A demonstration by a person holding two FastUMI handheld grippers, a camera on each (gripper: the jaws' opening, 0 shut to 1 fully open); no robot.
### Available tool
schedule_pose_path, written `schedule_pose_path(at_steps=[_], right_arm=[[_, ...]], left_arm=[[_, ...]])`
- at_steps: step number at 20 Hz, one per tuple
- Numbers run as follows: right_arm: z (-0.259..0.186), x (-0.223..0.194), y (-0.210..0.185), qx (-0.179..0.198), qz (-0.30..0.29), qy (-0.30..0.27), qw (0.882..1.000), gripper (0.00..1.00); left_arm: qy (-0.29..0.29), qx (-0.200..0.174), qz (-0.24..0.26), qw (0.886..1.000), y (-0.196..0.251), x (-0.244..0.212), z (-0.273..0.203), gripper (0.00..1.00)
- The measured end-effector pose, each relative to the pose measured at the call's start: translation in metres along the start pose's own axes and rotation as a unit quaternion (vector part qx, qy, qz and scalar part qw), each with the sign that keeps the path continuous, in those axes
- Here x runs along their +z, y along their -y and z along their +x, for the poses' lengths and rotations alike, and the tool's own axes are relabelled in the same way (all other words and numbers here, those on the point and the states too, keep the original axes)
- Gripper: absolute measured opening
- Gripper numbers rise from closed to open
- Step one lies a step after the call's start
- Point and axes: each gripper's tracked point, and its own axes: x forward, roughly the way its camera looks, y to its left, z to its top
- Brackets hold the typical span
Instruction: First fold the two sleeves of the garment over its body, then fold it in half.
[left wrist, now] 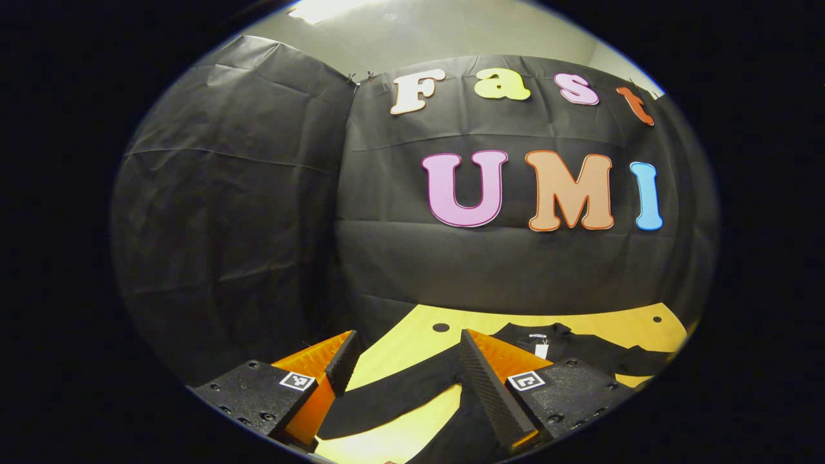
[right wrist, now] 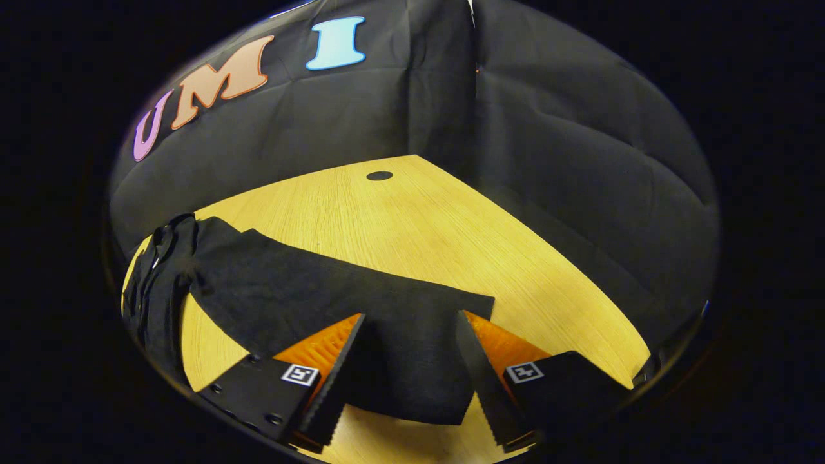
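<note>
A black garment (right wrist: 309,290) lies flat on the wooden desk (right wrist: 451,225). In the right gripper view, one sleeve runs from the left edge to lower centre, its cuff end between the spread fingers of the right gripper (right wrist: 410,361). In the left gripper view, the left gripper (left wrist: 406,367) stands open too, the other sleeve (left wrist: 387,393) crossing below it at the bottom of the frame.
</note>
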Motion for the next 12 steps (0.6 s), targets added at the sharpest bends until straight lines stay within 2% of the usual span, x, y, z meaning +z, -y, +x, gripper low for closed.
schedule_pose_path(at_steps=[1, 2, 3, 4, 5, 6, 7, 8, 9, 10, 12], right_arm=[[0.001, 0.0, -0.005, 0.002, 0.001, 0.001, 1.0, 0.85], [0.003, 0.0, -0.011, 0.005, 0.004, 0.002, 1.0, 0.71], [0.003, 0.0, -0.016, 0.01, 0.004, 0.002, 1.0, 0.63], [0.004, -0.004, -0.02, 0.012, 0.002, 0.001, 1.0, 0.48], [0.005, -0.004, -0.024, 0.012, 0.002, 0.003, 1.0, 0.42], [0.005, -0.005, -0.025, 0.01, 0.003, 0.004, 1.0, 0.27], [0.004, -0.005, -0.025, 0.008, 0.007, 0.002, 1.0, 0.22], [0.003, -0.004, -0.024, 0.011, 0.013, 0.0, 1.0, 0.12], [0.002, -0.002, -0.025, 0.011, 0.023, -0.006, 1.0, 0.12], [0.0, -0.003, -0.026, 0.011, 0.029, -0.015, 0.999, 0.05], [-0.005, 0.004, -0.028, 0.012, 0.032, -0.016, 0.999, 0.05]], left_arm=[[-0.002, -0.001, -0.002, 1.0, 0.0, -0.002, 0.001, 0.92], [-0.005, 0.0, -0.005, 1.0, 0.0, -0.004, 0.001, 0.92], [-0.006, 0.001, -0.007, 1.0, 0.0, -0.005, 0.002, 0.92], [-0.006, 0.002, -0.01, 1.0, -0.002, -0.006, 0.002, 0.92], [-0.007, 0.002, -0.013, 1.0, -0.004, -0.008, 0.0, 0.92], [-0.008, 0.002, -0.015, 1.0, -0.005, -0.009, -0.001, 0.91], [-0.009, 0.002, -0.016, 1.0, -0.007, -0.011, -0.001, 0.91], [-0.011, 0.002, -0.016, 1.0, -0.009, -0.012, -0.001, 0.91], [-0.011, 0.001, -0.017, 1.0, -0.01, -0.013, 0.0, 0.92], [-0.01, 0.001, -0.017, 1.0, -0.012, -0.013, 0.001, 0.91], [-0.01, 0.003, -0.015, 1.0, -0.019, -0.013, -0.001, 0.91]])
